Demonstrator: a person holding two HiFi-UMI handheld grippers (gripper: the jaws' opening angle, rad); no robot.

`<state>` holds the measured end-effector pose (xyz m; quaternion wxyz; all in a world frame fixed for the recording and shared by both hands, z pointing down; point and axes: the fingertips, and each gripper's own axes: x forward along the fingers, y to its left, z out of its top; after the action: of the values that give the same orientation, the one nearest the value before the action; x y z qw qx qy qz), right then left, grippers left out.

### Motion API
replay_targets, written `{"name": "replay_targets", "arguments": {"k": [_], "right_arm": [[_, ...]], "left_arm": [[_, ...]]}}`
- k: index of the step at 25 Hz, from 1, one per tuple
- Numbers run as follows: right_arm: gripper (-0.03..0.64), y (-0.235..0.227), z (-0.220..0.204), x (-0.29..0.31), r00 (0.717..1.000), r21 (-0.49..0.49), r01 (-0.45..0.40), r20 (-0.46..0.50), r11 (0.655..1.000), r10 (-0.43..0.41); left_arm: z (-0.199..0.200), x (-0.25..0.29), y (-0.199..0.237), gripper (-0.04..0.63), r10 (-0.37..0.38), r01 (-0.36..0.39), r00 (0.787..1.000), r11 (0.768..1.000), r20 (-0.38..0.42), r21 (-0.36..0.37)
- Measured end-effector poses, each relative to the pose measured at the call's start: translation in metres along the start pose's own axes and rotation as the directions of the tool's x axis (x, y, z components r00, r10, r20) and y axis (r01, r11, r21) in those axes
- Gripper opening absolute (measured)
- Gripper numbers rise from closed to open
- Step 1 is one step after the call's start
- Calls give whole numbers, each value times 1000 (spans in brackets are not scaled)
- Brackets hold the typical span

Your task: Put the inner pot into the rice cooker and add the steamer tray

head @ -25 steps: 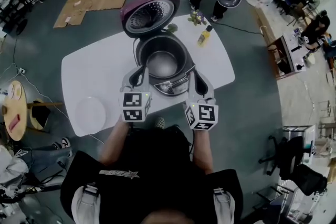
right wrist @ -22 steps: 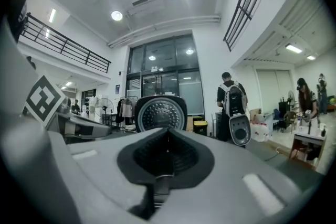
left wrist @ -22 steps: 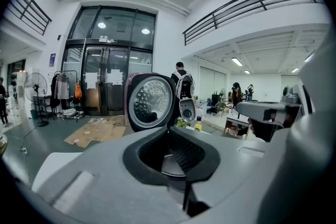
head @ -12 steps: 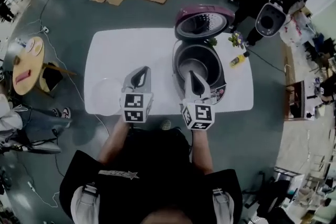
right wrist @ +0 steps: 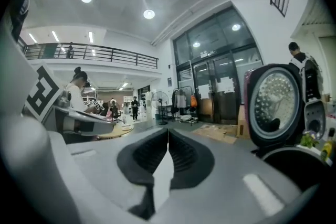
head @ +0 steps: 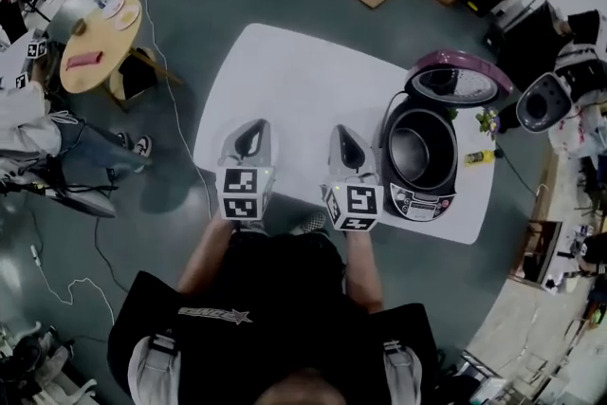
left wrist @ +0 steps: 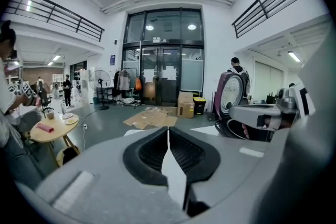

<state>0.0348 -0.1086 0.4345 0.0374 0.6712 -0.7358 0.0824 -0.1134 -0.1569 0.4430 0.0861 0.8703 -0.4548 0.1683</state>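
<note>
Checked left gripper [head: 248,136] and right gripper [head: 346,139] — found both sets of jaws pressed fully together, holding nothing. Located rice cooker [head: 417,168] at the right end of the white table [head: 294,81], lid [head: 458,82] up, just beside the right gripper on its right side, well apart from the left. Judged the shiny inner pot [head: 410,150] already seated inside. Could not find the steamer tray in any view — must locate it first.

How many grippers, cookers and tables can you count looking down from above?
Grippers: 2, left gripper and right gripper
Cookers: 1, cooker
Tables: 2, white table and wooden table
Total: 5
</note>
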Motion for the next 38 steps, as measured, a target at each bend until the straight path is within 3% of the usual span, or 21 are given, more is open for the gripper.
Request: {"name": "replay_targets", "arguments": {"k": [9,21,22,25,27,38], "right_arm": [[8,75,-42,49,987,2,-112,-114,994,112],[15,106,-123,78,947,9,-147,-289,989,143],[47,108,-131,80,940,5,-153,-309,988,147],[151,115,-159,84,908,16,-184,-380,983,176],[171,119,-175,89,892,9,-192,-416,981,178],[172,109,-256,105,812,13,-172,-564,985,150]], "left_arm": [[-54,-22,78,18,96,-102,992,992,-85,-78],[-147,-31,126,25,148,-190,958,969,-246,-155],[-154,-31,128,41,149,-195,955,966,-258,-166],[-175,-30,131,173,127,-190,949,960,-288,-203],[-187,-28,136,206,123,-193,944,958,-306,-210],[-268,-8,157,212,126,-246,891,941,-436,-231]]}}
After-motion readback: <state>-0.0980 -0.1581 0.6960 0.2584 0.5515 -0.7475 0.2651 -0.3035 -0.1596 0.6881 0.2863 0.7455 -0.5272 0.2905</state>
